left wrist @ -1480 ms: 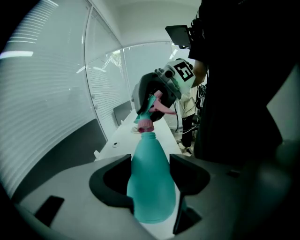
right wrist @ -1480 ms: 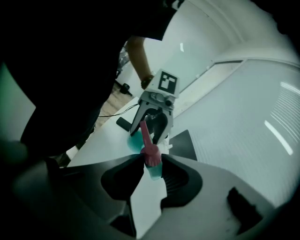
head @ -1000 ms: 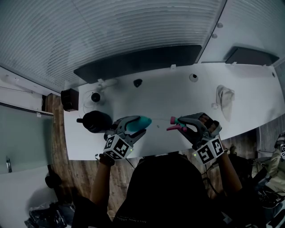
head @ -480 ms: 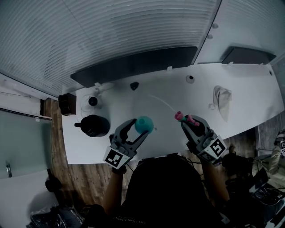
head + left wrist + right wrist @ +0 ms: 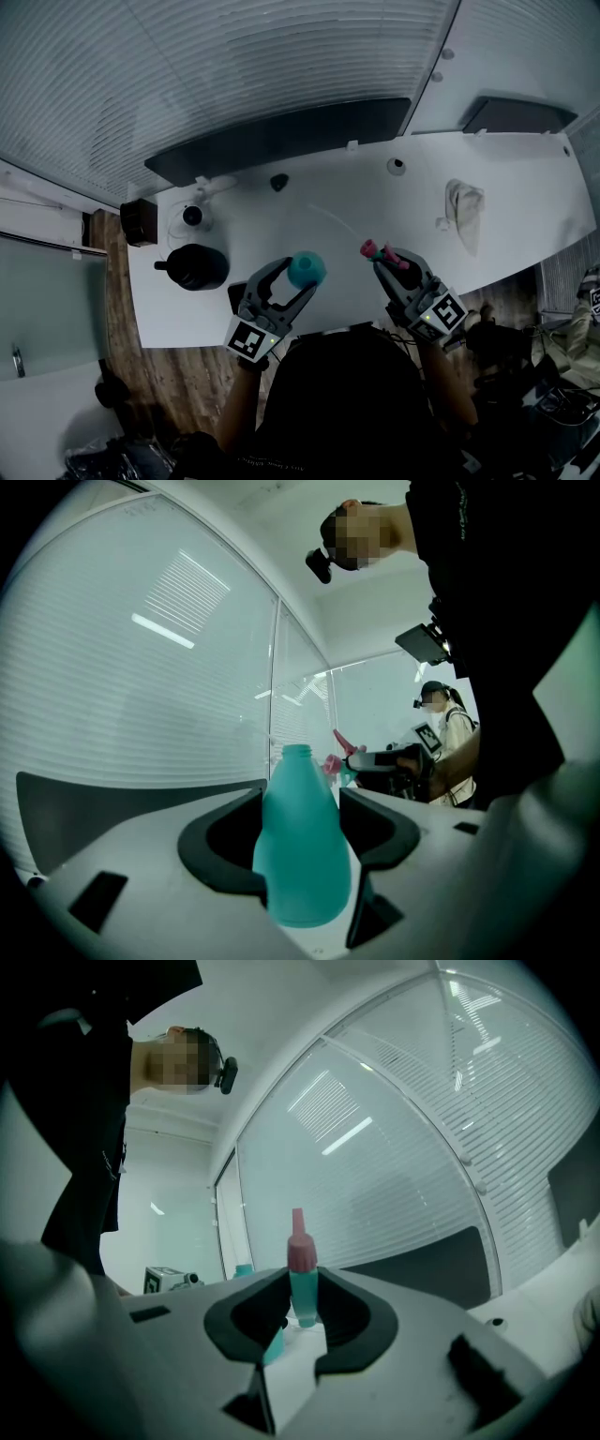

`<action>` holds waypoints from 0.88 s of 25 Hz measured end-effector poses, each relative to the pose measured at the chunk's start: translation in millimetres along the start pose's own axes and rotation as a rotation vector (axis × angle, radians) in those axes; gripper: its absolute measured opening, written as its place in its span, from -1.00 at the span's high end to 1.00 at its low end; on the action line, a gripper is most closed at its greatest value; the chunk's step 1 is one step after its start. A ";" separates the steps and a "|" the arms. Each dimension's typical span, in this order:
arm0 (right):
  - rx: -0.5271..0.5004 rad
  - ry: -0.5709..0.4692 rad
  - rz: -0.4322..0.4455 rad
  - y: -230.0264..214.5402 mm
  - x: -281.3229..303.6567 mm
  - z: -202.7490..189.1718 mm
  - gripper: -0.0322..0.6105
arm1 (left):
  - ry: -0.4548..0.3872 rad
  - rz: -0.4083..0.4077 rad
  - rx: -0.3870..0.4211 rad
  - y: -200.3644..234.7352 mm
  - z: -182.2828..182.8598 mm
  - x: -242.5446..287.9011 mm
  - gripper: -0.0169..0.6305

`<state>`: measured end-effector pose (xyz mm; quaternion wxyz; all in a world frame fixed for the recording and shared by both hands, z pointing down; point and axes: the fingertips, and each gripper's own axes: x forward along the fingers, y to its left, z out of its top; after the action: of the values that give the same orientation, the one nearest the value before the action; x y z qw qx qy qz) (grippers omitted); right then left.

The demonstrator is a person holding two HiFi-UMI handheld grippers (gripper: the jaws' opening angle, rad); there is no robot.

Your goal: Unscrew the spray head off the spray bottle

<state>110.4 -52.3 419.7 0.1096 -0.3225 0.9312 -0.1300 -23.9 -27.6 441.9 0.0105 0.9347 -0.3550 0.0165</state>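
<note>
head view, left gripper (image 5: pixel 293 279) clamped on teal bottle (image 5: pixel 306 269), right gripper (image 5: pixel 386 261) clamped on detached spray head (image 5: pixel 372 250), well apart

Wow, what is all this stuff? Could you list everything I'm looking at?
teal plastic bottle: one, teal, neck open, between the left jaws.
pink-and-teal spray head: one, in the right jaws, off the bottle.
round black vessel: one, black, table's left end.
crumpled white cloth: one, white, table's right end.
long white table: one, white, under everything.
left gripper: one, grey, shut on the bottle.
right gripper: one, grey, shut on the spray head.
</note>
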 end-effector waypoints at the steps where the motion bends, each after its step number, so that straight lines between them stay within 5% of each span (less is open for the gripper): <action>1: 0.000 0.003 -0.004 -0.4 -0.5 -0.5 0.64 | 0.007 -0.003 0.009 -1.4 -1.4 0.4 0.14; 10: -0.022 0.017 0.013 4.2 0.6 -1.4 0.64 | 0.029 -0.013 0.041 -6.1 -3.9 6.4 0.14; 22: -0.035 0.013 -0.094 -15.2 -55.0 13.4 0.64 | 0.001 -0.123 0.077 -46.8 7.8 55.4 0.14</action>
<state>165.3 -31.4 418.4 0.0918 -0.3671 0.9177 -0.1209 48.7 -29.6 435.9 -0.0241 0.9545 -0.2959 0.0300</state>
